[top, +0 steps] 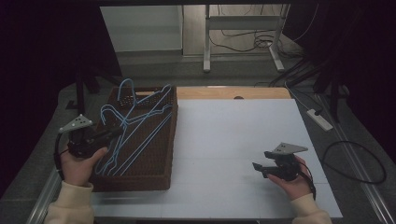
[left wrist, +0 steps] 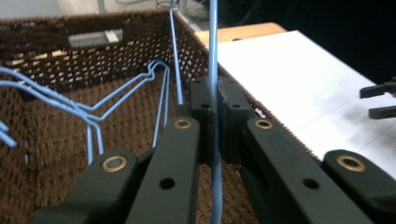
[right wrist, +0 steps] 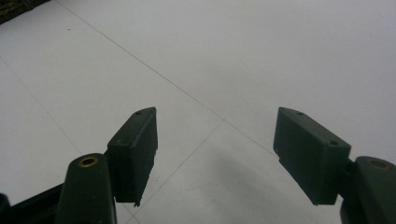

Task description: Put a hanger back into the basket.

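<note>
Left gripper view: left tongs [left wrist: 215, 105] clamped on blue hanger wire [left wrist: 214, 46]; right tongs [right wrist: 215, 154] wide.

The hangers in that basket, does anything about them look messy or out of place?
Yes. The blue wire hangers lie tangled and crisscrossed in the brown wicker basket, with hooks poking above its far rim. The left gripper is shut on one hanger's wire. The right gripper is open above the white tabletop.
</note>
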